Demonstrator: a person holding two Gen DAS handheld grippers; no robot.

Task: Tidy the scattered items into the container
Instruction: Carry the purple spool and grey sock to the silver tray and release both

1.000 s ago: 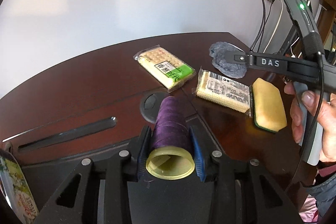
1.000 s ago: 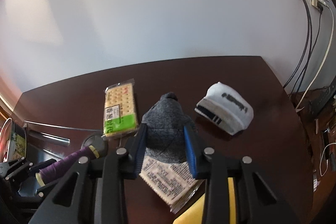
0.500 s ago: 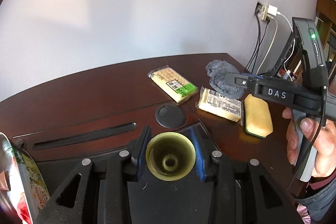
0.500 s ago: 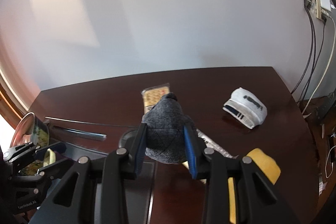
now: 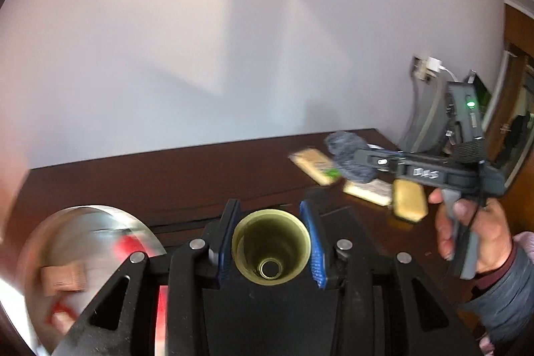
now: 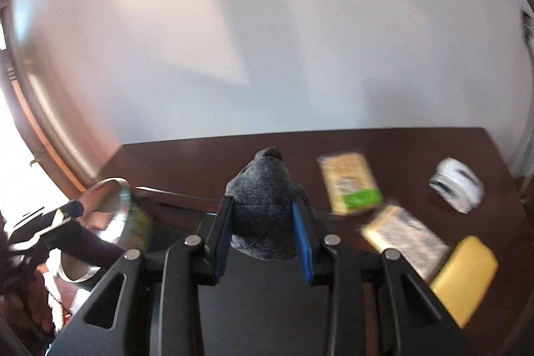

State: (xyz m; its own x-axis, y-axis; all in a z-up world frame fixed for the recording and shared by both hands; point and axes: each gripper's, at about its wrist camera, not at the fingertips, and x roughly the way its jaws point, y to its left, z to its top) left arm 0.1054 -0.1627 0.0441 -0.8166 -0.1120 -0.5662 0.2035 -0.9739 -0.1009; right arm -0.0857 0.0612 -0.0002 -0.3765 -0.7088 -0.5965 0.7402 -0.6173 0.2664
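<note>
My left claw (image 5: 271, 247) is clamped on the spool (image 5: 271, 251), above the worktop (image 5: 167, 175) beside the metal bowl (image 5: 83, 222). My right claw (image 6: 263, 232) is clamped on the grey sock (image 6: 263, 206). Cracker packs (image 6: 350, 182), a sponge (image 6: 464, 276) and a white sock (image 6: 457, 184) lie on the worktop.

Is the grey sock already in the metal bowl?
No. The right tool holds the grey sock beside the metal bowl.
</note>
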